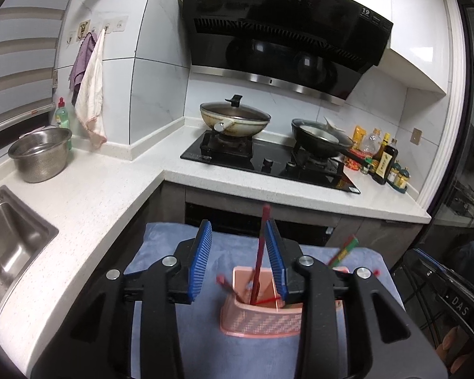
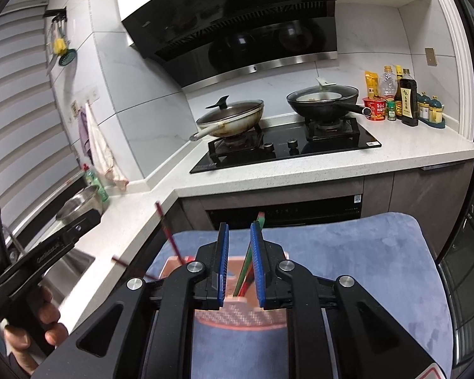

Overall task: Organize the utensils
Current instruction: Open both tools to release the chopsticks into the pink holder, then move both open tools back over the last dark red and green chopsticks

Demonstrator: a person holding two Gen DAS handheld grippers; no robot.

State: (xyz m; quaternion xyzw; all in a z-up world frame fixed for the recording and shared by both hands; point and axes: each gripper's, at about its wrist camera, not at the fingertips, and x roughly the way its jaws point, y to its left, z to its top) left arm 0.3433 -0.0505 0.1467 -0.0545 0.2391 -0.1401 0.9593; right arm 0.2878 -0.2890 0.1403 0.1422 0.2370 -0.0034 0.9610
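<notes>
Between the blue pads of both grippers stand loose chopsticks, over a pink basket (image 1: 262, 319).

Left gripper (image 1: 240, 252) is spread, a dark red chopstick (image 1: 259, 252) leaning by its right pad, unpinched; right gripper (image 2: 239, 259) stands narrowly parted around a green-and-red pair (image 2: 248, 268), contact unclear. Every stick is in the basket, which sits on a blue cloth (image 2: 363, 268) beside the white counter (image 1: 88, 195).

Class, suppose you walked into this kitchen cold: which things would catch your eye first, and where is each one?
Nearest, a pink basket sits on a blue cloth, with red chopsticks standing in it between the blue pads of the left gripper. Behind, two lidded pans, a cream wok and a black pan, sit on the hob under a big black hood.
</notes>
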